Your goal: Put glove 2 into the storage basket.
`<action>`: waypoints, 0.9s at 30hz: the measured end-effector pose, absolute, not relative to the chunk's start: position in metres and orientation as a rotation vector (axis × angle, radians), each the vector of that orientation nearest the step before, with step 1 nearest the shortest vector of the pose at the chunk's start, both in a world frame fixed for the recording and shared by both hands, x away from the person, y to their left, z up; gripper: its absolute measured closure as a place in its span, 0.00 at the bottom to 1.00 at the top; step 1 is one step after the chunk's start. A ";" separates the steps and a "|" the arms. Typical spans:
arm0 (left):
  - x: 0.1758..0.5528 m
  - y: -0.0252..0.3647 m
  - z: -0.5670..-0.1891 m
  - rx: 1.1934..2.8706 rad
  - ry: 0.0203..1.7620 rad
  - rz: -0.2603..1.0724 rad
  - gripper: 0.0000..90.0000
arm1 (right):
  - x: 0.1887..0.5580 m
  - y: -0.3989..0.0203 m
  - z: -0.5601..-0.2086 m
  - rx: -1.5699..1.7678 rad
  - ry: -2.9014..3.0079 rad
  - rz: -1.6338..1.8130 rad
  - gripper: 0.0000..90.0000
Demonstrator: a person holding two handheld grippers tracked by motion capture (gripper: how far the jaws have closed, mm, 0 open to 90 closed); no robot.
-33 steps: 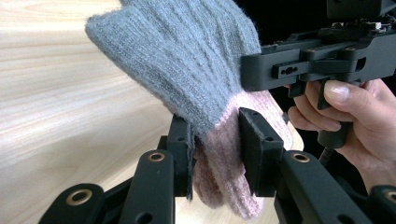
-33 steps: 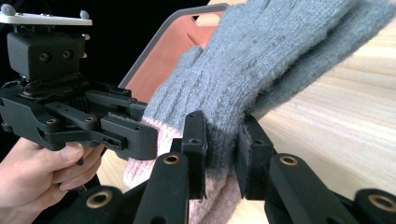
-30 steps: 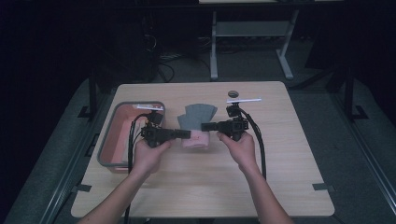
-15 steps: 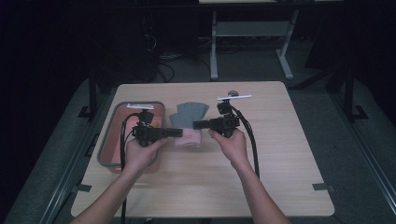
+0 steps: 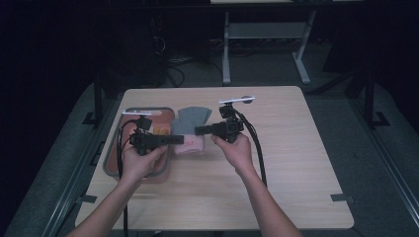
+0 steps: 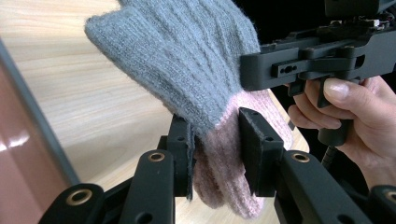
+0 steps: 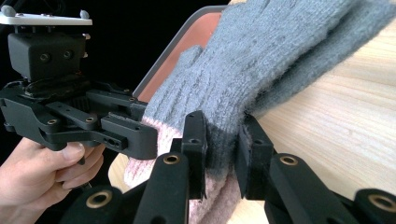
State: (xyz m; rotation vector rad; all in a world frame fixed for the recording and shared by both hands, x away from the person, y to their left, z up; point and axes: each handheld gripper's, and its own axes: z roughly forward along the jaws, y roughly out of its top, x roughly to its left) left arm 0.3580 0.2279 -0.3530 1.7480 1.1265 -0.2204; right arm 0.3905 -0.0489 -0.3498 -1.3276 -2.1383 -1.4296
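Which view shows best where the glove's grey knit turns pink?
The left gripper view: the glove shows the grey-to-pink border between the left claw pads. The right gripper view shows mostly grey; the high view renders it small.

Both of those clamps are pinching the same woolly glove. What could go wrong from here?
The left gripper and the right gripper each pinch only a fold of the grey and pink glove, so pulling apart might stretch or snag the knit. The loose glove fingers hang near the tray rim and could catch.

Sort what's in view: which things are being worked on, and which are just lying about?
In use:
- glove, grey with a pink cuff
- left hand-held gripper, clamped on the cuff
- right hand-held gripper, clamped on the grey part

Lying about:
- tray
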 end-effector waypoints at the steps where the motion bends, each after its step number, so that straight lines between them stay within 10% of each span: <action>1: 0.358 0.229 -0.353 1.744 1.129 -0.221 0.75 | 0.391 -0.047 -0.349 -1.325 -2.138 -1.430 0.84; 27: 0.353 0.269 -0.347 1.725 1.165 -0.193 0.77 | 0.398 -0.007 -0.348 -1.262 -2.129 -1.437 0.84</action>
